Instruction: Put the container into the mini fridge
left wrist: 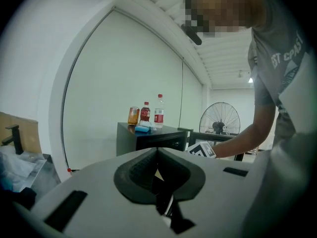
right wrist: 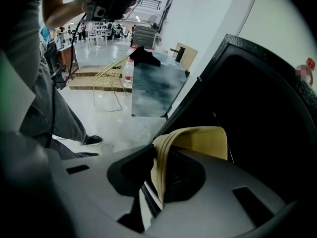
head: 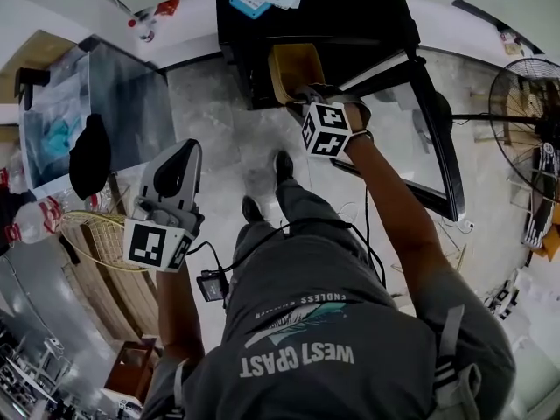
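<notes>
The grey shirt (head: 332,344) reads "WEST COAST" (upside down), "ENDLESS" beside it.

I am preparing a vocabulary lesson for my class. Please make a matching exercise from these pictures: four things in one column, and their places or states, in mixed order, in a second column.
Things
1. tan container
2. mini fridge
3. left gripper
4. bottles

Places or states
A. standing on the fridge top
B. jaws together, nothing between them
C. black, door open
D. clamped in the right gripper, at the fridge opening

Pairs: 1-D, 2-C, 3-B, 4-A
</notes>
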Available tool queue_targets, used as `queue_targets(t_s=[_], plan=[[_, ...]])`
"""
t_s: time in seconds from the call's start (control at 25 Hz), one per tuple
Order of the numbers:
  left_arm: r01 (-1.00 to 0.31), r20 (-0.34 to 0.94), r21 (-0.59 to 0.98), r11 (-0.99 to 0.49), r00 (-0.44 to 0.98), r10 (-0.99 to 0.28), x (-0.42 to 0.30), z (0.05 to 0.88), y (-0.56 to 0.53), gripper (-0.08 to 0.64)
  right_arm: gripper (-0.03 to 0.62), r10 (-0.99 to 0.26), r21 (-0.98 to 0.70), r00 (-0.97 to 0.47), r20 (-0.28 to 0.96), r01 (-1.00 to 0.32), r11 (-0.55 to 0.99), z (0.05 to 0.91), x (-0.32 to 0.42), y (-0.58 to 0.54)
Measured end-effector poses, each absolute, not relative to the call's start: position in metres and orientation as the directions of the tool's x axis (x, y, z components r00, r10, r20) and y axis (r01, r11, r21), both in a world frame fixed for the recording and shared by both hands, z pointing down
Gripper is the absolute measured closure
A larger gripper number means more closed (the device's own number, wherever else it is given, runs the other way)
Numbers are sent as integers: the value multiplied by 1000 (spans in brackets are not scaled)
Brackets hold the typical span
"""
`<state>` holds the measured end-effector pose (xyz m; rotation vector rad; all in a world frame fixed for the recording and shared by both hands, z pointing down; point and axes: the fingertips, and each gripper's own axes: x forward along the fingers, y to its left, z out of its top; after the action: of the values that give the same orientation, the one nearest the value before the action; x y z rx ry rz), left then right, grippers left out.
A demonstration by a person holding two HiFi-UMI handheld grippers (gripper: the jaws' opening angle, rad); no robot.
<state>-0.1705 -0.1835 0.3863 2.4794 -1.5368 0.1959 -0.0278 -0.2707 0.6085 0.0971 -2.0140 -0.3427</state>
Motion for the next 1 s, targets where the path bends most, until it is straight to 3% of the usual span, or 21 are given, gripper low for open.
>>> queue_targets(t_s=[1.0], plan=[[-909,310,193,-370,414,-856,-164,443,-204,543,520,-261,291,-374,890,23,957,719,-26,-354]])
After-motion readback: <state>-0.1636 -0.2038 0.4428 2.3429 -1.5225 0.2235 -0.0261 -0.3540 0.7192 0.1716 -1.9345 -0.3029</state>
